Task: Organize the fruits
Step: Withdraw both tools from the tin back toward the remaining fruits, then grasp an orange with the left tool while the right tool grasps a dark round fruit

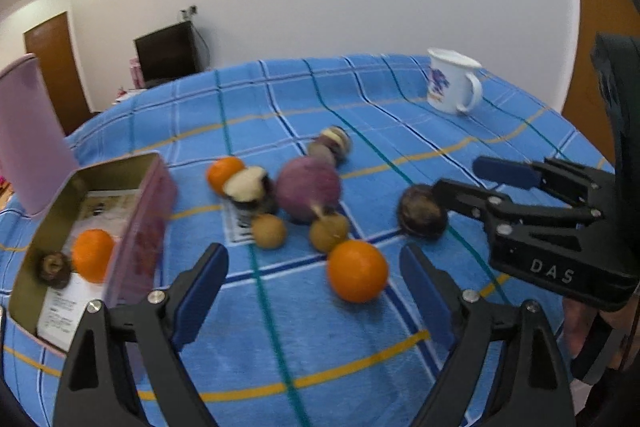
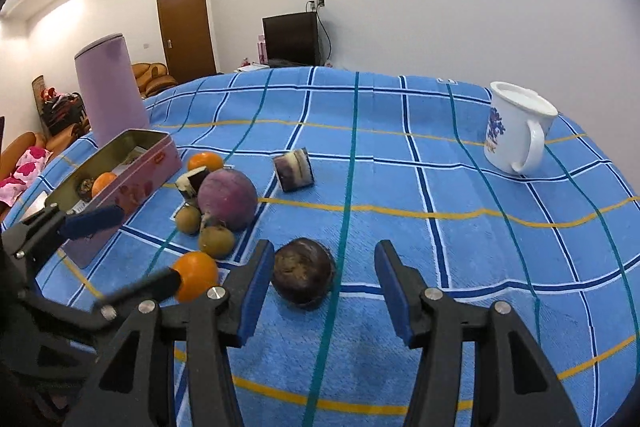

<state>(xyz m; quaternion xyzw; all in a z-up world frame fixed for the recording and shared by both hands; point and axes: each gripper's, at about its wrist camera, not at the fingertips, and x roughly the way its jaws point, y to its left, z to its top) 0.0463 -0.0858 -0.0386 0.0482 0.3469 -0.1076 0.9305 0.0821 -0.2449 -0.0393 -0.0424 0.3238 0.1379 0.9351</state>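
Dark fruit [image 2: 303, 274] between spread right gripper [image 2: 320, 291] fingers; orange [image 1: 357, 270] ahead of splayed left gripper [image 1: 316, 299].

Wide bare cloth across the table's [image 2: 400, 347] near edge and through its middle. At the far right corner, only a white mug [image 2: 516, 129]. Toward the left edge, blocked by the open pink tin [image 2: 132, 183] with its raised lid [image 2: 110, 91]. Just right of the tin, crowded with a purple round fruit [image 2: 227, 199], cut pieces [image 2: 294, 169], small brown fruits [image 2: 216, 241] and oranges [image 2: 196, 275]. Apart from that cluster, a dark fruit [image 2: 303, 277] with open cloth to its right.
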